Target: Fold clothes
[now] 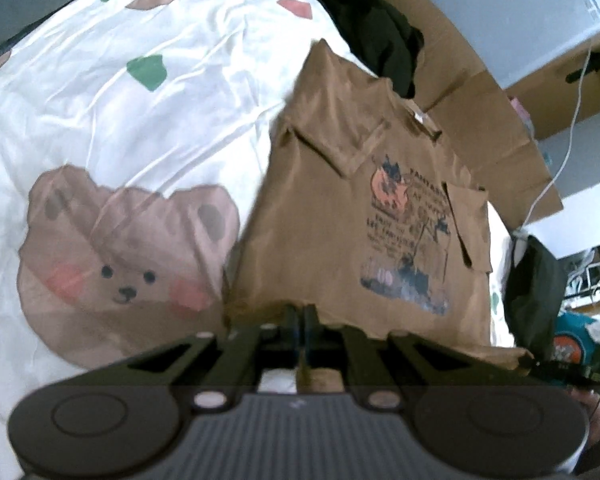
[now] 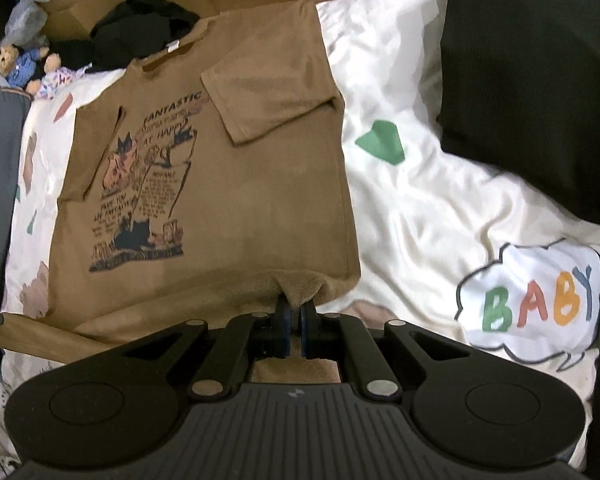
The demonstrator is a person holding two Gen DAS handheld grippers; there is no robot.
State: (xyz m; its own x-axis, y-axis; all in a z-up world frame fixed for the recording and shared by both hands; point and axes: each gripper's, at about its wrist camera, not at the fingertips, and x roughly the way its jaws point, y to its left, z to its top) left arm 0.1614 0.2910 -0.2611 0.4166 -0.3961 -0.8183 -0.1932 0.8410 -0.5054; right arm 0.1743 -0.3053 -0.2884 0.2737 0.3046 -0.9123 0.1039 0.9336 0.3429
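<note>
Brown cloth sat pinched in both tools. The left gripper [image 1: 301,312] had its jaws pressed together on the near hem of the shirt [image 1: 320,220], toward one bottom corner, and the right gripper [image 2: 294,310] was clamped the same way on the hem toward the other corner, where the fabric bunched up between its pads. The hem between them was raised off the sheet [image 1: 100,120], and a strip of it hung down under each tool.

Beyond the hem, the shirt lay face up on the bed, its print [image 2: 148,184] showing, with both short sleeves [image 2: 268,96] folded inward over the chest. The sheet around it was white, printed with a bear [image 1: 128,264], green patches [image 2: 382,142] and a cloud reading "BABY" [image 2: 536,300].

Past the collar [image 2: 172,50], a heap of black clothing [image 2: 144,20] lay against opened-out cardboard [image 1: 480,100]. In the right wrist view, a toy bear [image 2: 20,66] sat at the far left and a dark ribbed fabric [image 2: 532,80] filled the far right. A white cable [image 1: 568,120] ran down beyond the cardboard in the left wrist view.
</note>
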